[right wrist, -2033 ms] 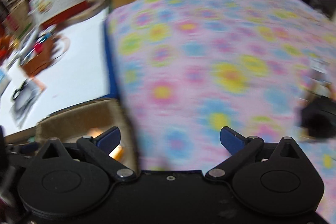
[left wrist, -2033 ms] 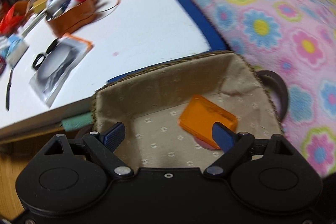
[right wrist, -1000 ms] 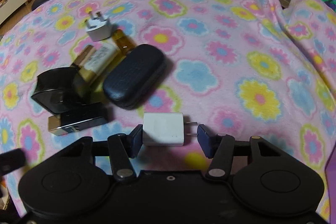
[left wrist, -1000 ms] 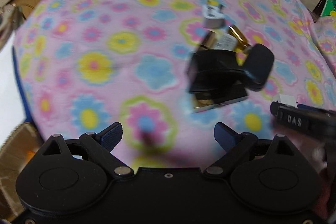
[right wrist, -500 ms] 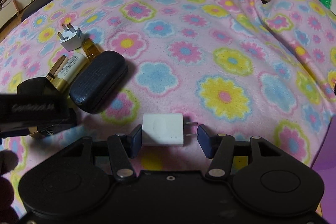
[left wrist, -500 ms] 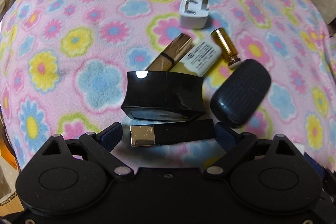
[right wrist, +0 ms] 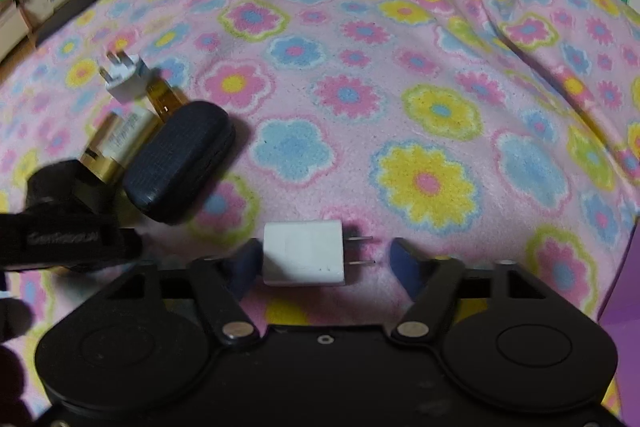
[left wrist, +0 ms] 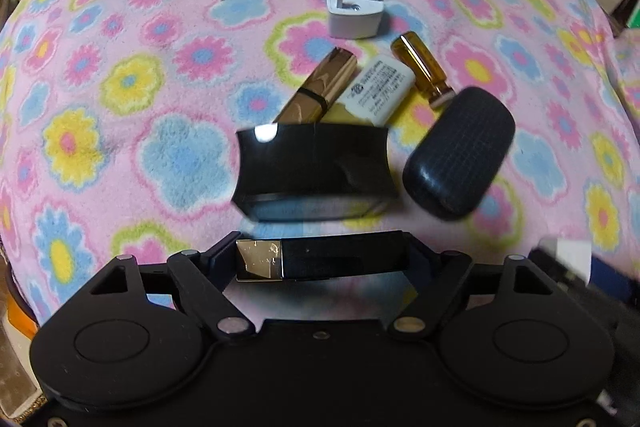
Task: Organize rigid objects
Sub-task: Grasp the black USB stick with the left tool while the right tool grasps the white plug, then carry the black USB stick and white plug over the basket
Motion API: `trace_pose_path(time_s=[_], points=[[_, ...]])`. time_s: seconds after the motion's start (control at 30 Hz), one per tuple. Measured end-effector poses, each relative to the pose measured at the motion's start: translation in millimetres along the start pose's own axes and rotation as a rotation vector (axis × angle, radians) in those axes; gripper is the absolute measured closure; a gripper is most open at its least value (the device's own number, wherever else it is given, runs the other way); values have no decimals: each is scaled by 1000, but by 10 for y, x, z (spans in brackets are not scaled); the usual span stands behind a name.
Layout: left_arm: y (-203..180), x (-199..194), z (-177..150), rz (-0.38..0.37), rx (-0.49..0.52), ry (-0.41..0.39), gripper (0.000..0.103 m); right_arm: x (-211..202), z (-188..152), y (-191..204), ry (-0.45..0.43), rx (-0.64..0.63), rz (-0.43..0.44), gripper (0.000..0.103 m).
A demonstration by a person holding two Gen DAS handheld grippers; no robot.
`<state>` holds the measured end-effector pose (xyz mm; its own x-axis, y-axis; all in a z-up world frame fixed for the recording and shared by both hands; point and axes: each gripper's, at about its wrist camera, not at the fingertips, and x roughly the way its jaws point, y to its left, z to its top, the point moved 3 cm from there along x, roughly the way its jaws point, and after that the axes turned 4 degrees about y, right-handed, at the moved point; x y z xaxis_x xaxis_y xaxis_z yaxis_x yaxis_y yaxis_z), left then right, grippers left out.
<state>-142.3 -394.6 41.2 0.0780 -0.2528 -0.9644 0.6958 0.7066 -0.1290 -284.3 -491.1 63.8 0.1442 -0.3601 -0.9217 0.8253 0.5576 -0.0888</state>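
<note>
While closing, left jaws flank the black bar (left wrist: pixel 320 261).

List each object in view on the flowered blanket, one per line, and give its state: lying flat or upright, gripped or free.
Black-and-gold bar: lying flat, between the closing left jaws.
White USB charger: lying flat, prongs toward one jaw, not clearly gripped.
Black glossy box: lying free.
Dark glasses case: closed, lying free.
White travel adapter: prongs up, free.
Gold lipstick tube: lying free.
Amber vial: lying free.
</note>
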Motion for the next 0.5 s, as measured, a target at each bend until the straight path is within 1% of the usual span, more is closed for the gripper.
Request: trace_pose_path(time_s=[0.13,0.3,0.4,0.5], points=[[88,-128,-144,-24,12,3,26,-54,1,-40,21,35,50,48],[243,-337,-295,-40,21,-19,26,-146,-31,-4,26,49,69,48],[407,-527,-390,-50,7,-50,26,-268,-51,143,16,23,92,48],[638,-727,-490,-42,-16,-88,26,-451,-84,400,-11,-26,121,48]])
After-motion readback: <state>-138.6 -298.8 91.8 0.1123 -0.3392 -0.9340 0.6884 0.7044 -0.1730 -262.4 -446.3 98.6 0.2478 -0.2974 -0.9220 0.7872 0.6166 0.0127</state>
